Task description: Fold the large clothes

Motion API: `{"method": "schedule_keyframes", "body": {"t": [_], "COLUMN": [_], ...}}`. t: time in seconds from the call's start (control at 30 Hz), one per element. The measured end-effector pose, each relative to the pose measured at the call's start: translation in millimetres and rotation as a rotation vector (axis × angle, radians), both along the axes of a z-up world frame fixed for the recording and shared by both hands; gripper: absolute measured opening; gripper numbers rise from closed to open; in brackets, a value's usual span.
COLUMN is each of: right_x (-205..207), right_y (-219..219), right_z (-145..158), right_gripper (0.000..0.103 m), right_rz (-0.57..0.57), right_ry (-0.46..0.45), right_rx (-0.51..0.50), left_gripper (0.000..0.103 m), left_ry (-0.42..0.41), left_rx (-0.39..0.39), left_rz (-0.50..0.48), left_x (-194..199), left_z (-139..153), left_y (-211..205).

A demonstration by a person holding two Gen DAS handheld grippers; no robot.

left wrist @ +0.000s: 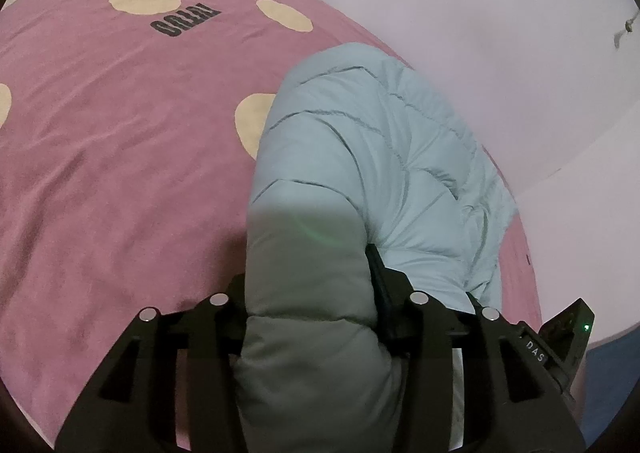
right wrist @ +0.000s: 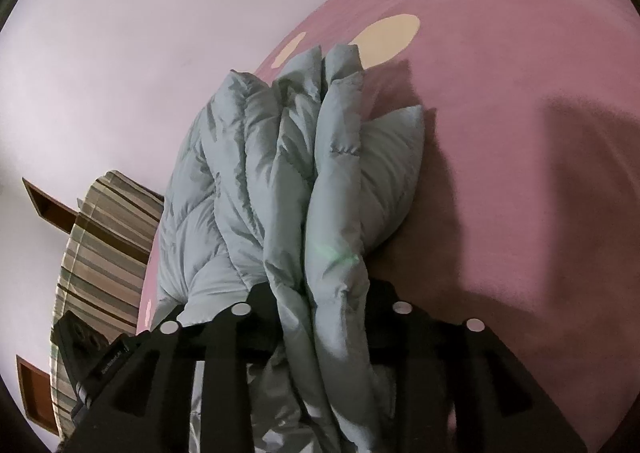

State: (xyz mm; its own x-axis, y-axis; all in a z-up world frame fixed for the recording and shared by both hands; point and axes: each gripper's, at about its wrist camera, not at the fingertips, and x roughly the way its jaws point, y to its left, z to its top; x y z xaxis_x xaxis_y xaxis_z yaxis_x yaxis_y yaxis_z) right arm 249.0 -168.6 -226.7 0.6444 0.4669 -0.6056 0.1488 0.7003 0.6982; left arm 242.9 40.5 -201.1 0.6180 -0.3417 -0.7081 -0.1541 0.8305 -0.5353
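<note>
1 pale blue quilted puffer jacket lies bunched on the pink bed cover, and both grippers have it between their jaws. In the left wrist view, a thick padded roll of the jacket fills the gap of the left gripper from finger to finger; the jaws stand partly open, and whether the pads press into the padding or only flank it cannot be told. The rest of the jacket runs ahead of the jaws and off to their right side, toward the pale wall.

In the right wrist view, the right gripper straddles several stacked folds — roughly 4 ridges of quilting are visible ahead of the jaws. These jaws are also partly open with fabric filling the gap; a firm pinch cannot be confirmed. A striped cushion or pillow sits to the left of the jaws, beyond the jacket.

Judged from its look, the jacket is light, soft and springy: the padding will puff back when released, and the smooth shell is likely to slide. A hold on a stitched seam or hem, or through a full stacked layer, would probably grip better than a pinch on 1 puffy panel.

Count: 1 jacket, 2 grippers, 1 bed cover with cream spots — 6 or so in the left view — and 1 striped cushion.
</note>
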Motion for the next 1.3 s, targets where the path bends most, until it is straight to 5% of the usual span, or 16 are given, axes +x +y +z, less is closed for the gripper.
{"method": "schedule_keyframes", "body": {"t": [0.27, 0.8, 1.3], "right_x": [-5, -11, -25], "right_y": [-6, -14, -23], "right_z": [5, 7, 29], "right_gripper": [0.039, 0.046, 0.048], "right_rz": [-0.021, -0.076, -0.124], "right_ry": [0.008, 0.036, 0.028], "right_rx": [-0.012, -0.076, -0.109], "left_gripper": [0.061, 0.068, 0.08], "left_ry": [0.009, 0.036, 0.051], "left_rx": [0.061, 0.154, 0.153], "left_rz": [0.001, -0.042, -0.027], "left_x": [-2, -1, -6], "left_z": [5, 6, 11], "left_y": [-1, -15, -7]}}
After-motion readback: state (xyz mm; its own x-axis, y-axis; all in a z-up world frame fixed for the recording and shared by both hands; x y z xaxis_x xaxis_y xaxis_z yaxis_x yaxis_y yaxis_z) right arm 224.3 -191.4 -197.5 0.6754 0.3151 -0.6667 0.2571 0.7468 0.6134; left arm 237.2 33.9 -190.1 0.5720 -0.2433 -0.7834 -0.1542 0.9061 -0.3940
